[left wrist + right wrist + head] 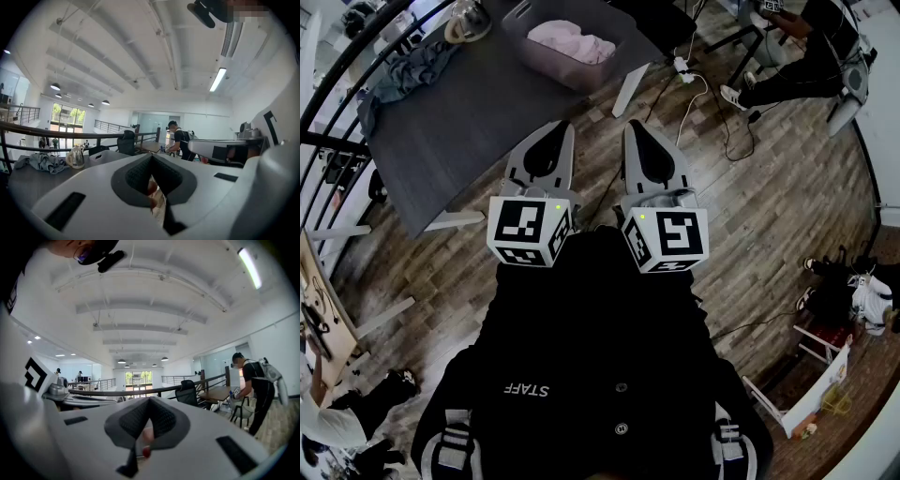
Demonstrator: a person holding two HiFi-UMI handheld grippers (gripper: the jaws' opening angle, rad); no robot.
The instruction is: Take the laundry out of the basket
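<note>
Both hand-held grippers are held close against the wearer's black top, side by side and pointing forward. They hang over the wooden floor [750,216], short of the near edge of the bench [459,131].

The left hand-held gripper [565,128] has its jaws together. Its own view shows the dark pads meeting along a thin seam with nothing clamped between them. The right hand-held gripper [634,125] is likewise closed and empty, and in its own view the pads meet at the tip.

The laundry [573,42], a pale pink bundle, lies inside the grey basket [586,77]. The basket stands on the far right part of the dark grey bench, well apart from both grippers. On the left part of the bench a crumpled grey-blue garment [417,70] lies loose, outside the basket. A kettle [469,19] stands near the far edge, between the garment and the basket. The left gripper view shows the same garment, the kettle and one end of the basket beyond the jaws.

A black railing [337,94] curves past the bench's left side. A white power strip [682,67] with its cable lies on the floor just right of the bench. A seated person [806,56] in dark clothes is further right. In the right gripper view, another person [255,385] stands beside a wooden table.
</note>
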